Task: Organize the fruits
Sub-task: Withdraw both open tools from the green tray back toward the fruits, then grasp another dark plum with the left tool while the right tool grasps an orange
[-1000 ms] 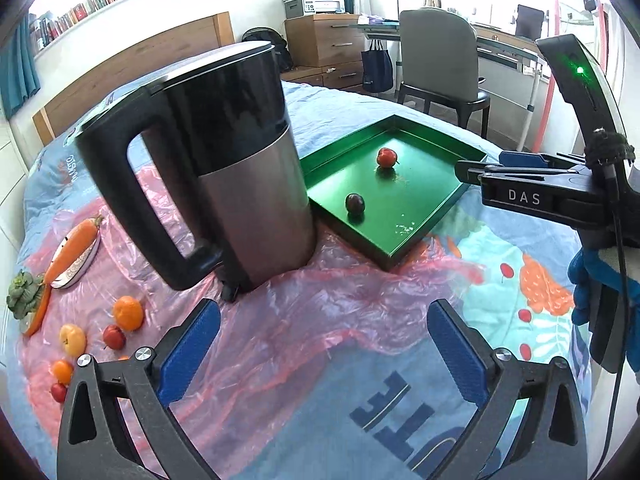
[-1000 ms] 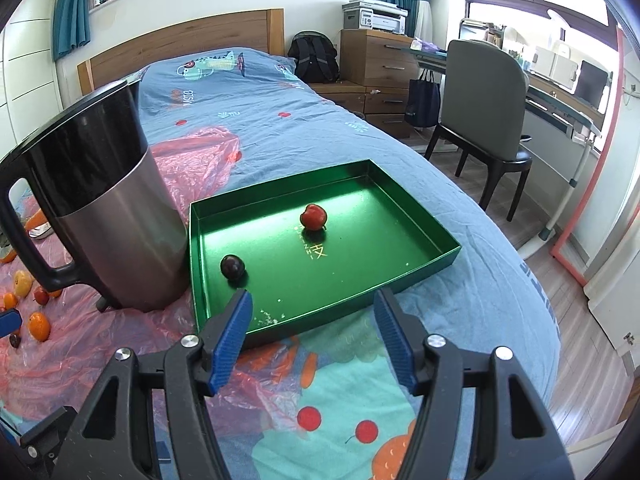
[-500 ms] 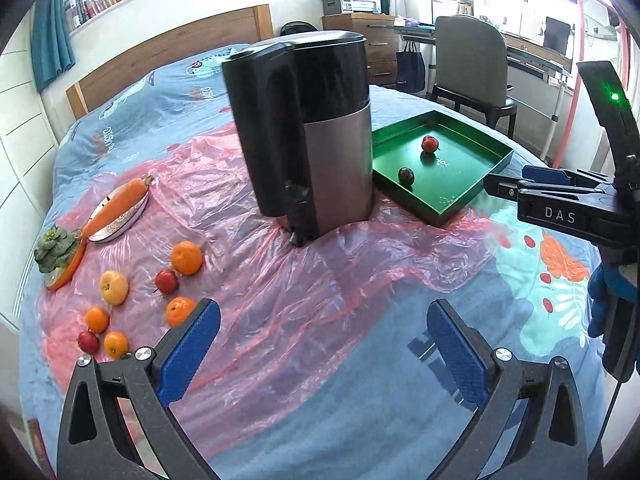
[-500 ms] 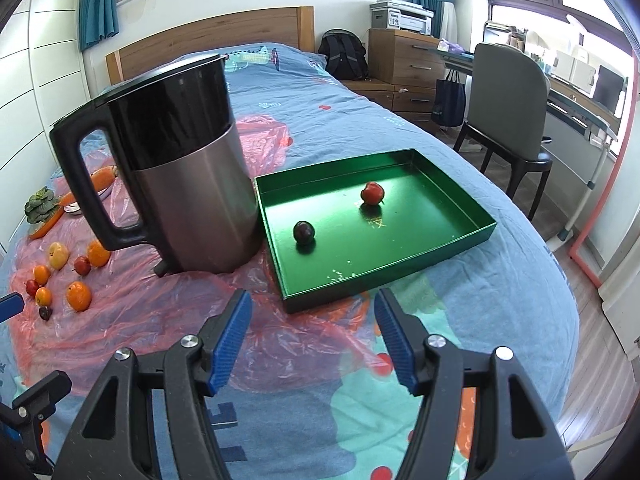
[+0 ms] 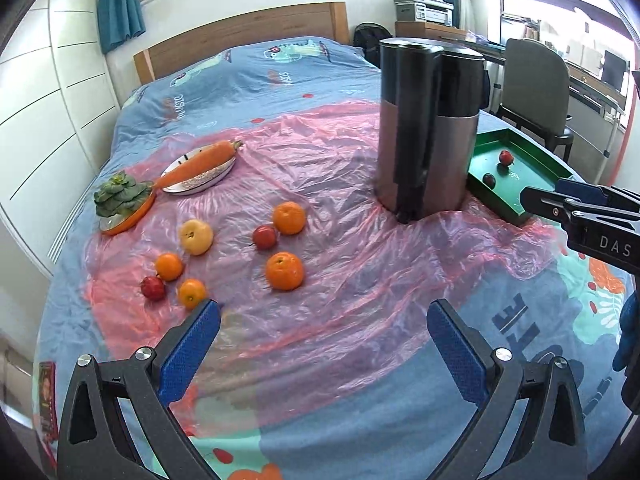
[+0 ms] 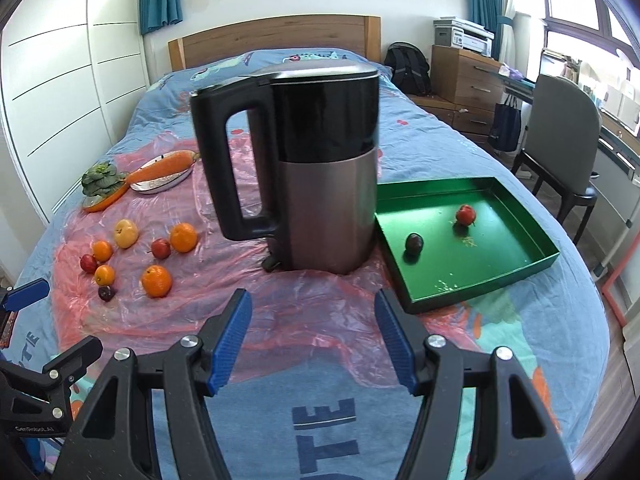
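Left wrist view: the left gripper (image 5: 323, 342) hangs over the bed with its blue-padded jaws spread wide and nothing between them, above a crinkled pink plastic sheet (image 5: 340, 280) that covers the blue patterned bedspread (image 5: 248, 76). The loose fruit lies on that sheet ahead of it and to the left: a large orange (image 5: 284, 270) nearest, another orange (image 5: 289, 217) just behind it with a small red fruit (image 5: 264, 237) touching or nearly touching its side, a yellow apple (image 5: 195, 236), two smaller oranges (image 5: 169, 266) (image 5: 191, 292) and a red fruit (image 5: 152, 287) between them at the sheet's left edge. Farther back sit a carrot (image 5: 200, 162) lying across a small oval dish (image 5: 199, 176) and a leafy green vegetable (image 5: 119, 196) on an orange dish. A tall black and steel electric kettle (image 5: 428, 128) stands upright on the sheet, and just beside it, to the right, is the green tray (image 5: 536, 168) holding a red fruit (image 5: 506, 157) and a dark plum (image 5: 489, 179), well apart from the loose pile. From the right wrist view, the right gripper (image 6: 313, 338) is likewise released, jaws wide and empty, aimed at the foot of the kettle; a small dark fruit (image 6: 106, 293) shows at the near edge of the pile there. A grey chair (image 6: 560, 136) and wooden drawers (image 6: 464, 80) stand beside the bed.
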Motion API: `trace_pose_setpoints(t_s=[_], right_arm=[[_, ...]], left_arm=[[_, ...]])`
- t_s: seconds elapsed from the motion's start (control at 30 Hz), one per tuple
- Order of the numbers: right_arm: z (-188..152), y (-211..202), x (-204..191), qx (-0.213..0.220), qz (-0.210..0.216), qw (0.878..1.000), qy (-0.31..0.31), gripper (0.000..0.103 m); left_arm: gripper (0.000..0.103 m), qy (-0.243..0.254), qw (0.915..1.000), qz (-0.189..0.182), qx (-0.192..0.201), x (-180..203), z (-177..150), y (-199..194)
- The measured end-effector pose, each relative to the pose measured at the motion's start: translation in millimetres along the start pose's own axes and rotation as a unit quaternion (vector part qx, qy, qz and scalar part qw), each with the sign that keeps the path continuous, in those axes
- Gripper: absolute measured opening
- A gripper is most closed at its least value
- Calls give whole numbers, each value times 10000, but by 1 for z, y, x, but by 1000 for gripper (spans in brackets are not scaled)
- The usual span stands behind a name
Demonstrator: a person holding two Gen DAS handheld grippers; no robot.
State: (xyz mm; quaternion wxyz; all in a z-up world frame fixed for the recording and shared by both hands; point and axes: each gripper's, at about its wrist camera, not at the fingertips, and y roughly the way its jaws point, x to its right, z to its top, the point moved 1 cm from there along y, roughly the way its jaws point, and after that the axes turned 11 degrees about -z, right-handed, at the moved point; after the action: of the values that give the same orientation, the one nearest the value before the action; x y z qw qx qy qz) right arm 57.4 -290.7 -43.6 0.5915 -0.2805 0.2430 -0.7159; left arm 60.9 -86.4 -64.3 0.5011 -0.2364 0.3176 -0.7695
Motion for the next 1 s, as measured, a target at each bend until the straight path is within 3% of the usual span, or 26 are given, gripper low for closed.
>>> trace_pose_setpoints(t_s=[0.67, 1.0], right_arm=[[-8, 17, -134, -185, 748, 9940, -774, 92], [-8, 60, -177, -405, 1089, 9892, -893, 92]], left_arm=[[101, -1203, 9912, 541, -111, -112, -43, 5], [91, -1681, 9833, 675, -200, -148, -56, 30]])
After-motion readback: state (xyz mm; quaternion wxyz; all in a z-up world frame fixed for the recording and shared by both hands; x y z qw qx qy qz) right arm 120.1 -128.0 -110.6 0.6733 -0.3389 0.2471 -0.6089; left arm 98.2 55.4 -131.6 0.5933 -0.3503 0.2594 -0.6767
